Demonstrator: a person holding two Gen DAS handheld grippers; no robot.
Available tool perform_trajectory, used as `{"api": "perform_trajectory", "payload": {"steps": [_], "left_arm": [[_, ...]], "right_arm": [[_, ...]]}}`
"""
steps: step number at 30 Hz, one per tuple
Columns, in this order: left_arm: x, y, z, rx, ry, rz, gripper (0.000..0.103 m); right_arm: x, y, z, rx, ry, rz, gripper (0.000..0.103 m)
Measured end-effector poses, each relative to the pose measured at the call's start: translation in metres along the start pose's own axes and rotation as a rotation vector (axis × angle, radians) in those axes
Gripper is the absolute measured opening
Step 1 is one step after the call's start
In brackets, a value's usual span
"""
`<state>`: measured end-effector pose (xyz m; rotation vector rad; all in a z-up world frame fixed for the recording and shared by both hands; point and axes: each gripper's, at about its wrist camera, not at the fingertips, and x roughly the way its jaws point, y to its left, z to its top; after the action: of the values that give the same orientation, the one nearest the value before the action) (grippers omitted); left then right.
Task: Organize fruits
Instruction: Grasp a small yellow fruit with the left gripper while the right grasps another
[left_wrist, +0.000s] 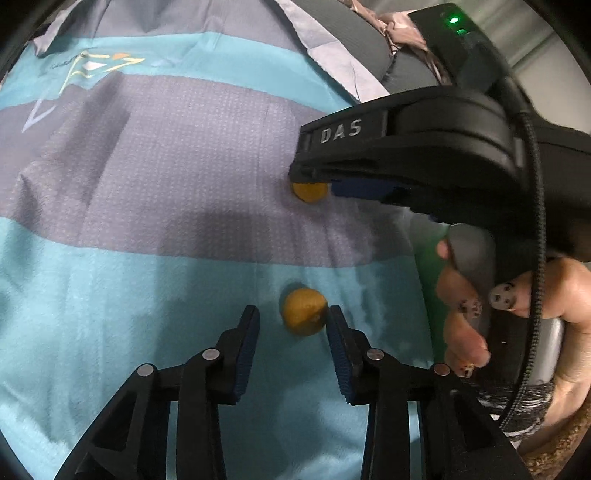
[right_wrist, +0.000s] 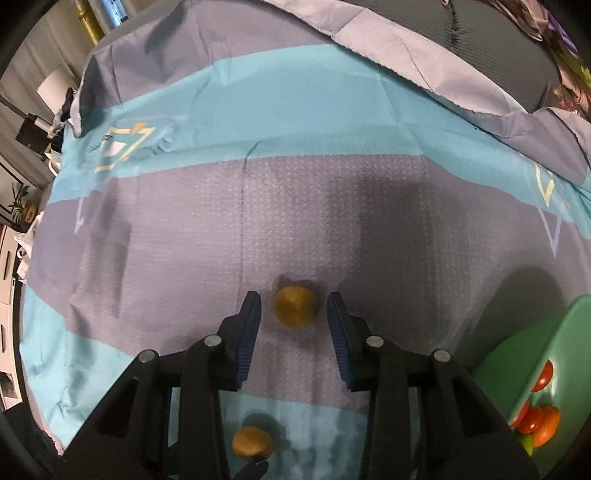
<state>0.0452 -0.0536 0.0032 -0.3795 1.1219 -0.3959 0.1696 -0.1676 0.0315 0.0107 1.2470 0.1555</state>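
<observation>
Fruit between each tool's spread fingers: left tool (left_wrist: 291, 321) brackets one small orange ball (left_wrist: 304, 312), right tool (right_wrist: 293, 314) another (right_wrist: 295, 306); light, firm, likely to roll; grip across the middle.

Fruit, grippers and holders, counted

We count two small yellow-orange fruits on one teal-and-grey striped cloth (right_wrist: 258, 96): one fruit on the grey band (right_wrist: 295, 306) and one fruit on the teal band (left_wrist: 304, 312). We see two grippers, one green bin (right_wrist: 535, 354) and, inside it, at least three red-orange fruits (right_wrist: 535, 421); the rest of the bin is out of frame.
</observation>
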Motion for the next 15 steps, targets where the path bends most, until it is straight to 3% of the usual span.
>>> {"api": "perform_trajectory", "payload": {"steps": [3, 6, 11, 15], "left_arm": [[0.003, -0.002, 0.0, -0.003, 0.003, -0.035, 0.025], [0.001, -0.002, -0.002, 0.007, -0.006, -0.023, 0.025], [0.001, -0.01, -0.001, 0.01, -0.017, 0.002, 0.024], [-0.005, -0.013, -0.002, 0.011, -0.036, 0.015, 0.024]], "right_arm": [[0.006, -0.002, 0.003, 0.007, 0.003, -0.003, 0.034], [0.011, -0.003, 0.002, 0.01, 0.01, 0.015, 0.027], [0.01, -0.002, 0.0, 0.002, -0.008, 0.021, 0.027], [0.0, -0.01, -0.006, 0.043, -0.023, 0.095, 0.027]]}}
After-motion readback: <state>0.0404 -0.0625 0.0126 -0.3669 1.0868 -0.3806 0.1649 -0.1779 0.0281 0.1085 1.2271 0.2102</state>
